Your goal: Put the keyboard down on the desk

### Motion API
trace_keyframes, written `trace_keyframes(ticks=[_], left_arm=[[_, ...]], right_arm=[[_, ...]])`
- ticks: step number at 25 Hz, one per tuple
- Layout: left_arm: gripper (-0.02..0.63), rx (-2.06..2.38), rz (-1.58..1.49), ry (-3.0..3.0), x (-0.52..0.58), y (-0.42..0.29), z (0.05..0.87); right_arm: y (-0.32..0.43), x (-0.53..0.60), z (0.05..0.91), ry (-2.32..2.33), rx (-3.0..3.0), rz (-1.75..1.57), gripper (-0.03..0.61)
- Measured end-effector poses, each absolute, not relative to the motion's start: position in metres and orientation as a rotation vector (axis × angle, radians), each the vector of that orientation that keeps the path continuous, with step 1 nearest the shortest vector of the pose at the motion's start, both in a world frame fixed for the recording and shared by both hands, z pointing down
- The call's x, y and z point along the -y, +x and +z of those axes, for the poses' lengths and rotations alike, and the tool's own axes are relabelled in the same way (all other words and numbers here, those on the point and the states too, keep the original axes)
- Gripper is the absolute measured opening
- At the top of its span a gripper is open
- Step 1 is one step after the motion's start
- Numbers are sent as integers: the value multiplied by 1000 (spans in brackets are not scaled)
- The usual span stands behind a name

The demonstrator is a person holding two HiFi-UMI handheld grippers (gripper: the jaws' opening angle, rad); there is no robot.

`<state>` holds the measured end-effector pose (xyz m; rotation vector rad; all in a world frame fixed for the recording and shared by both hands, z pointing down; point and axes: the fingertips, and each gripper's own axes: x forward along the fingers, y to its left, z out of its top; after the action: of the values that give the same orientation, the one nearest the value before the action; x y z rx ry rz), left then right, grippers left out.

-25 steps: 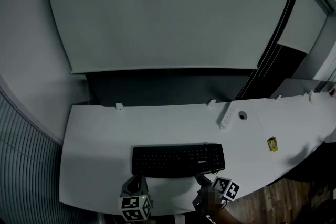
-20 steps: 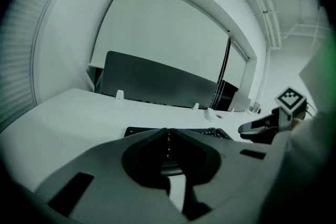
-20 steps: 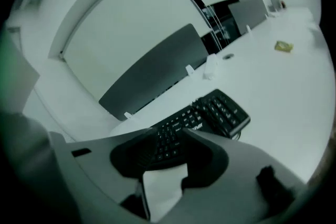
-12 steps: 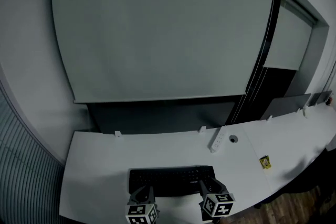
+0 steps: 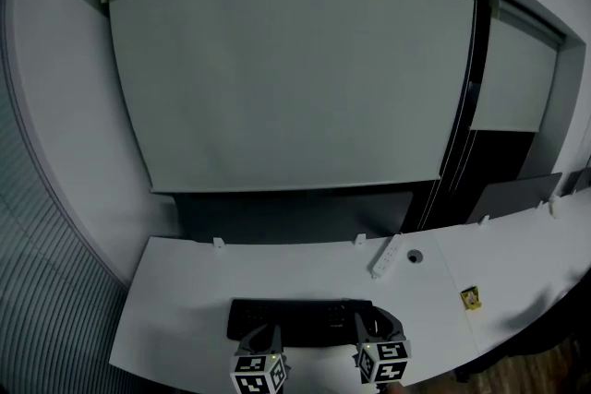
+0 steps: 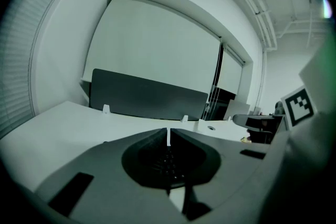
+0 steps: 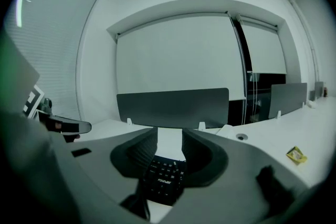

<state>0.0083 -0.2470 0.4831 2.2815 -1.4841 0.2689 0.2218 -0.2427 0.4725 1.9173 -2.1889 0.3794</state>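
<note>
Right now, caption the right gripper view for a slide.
Open right gripper poised over black keyboard on white desk.

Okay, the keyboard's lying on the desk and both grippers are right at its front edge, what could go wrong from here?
1. The right gripper has its jaws apart, with the right end of the keyboard showing just beneath them. A careless move could catch that end and drag it across the desk.
2. The left gripper is shut and sits low over the keys, so it may bump or press them.
</note>
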Motion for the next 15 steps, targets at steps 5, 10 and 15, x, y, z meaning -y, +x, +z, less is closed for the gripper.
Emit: trace_keyframes(ticks=[5, 10, 15], left_arm=[[28, 1543, 256, 2267, 236, 18, 476], [27, 1597, 236, 2241, 222, 22, 470], [26, 1618, 232, 2200, 207, 26, 475]], right_arm=[[226, 236, 461, 1891, 2247, 345, 144], [230, 223, 459, 1863, 2278, 355, 120], [227, 209, 460, 1822, 2300, 357, 107]])
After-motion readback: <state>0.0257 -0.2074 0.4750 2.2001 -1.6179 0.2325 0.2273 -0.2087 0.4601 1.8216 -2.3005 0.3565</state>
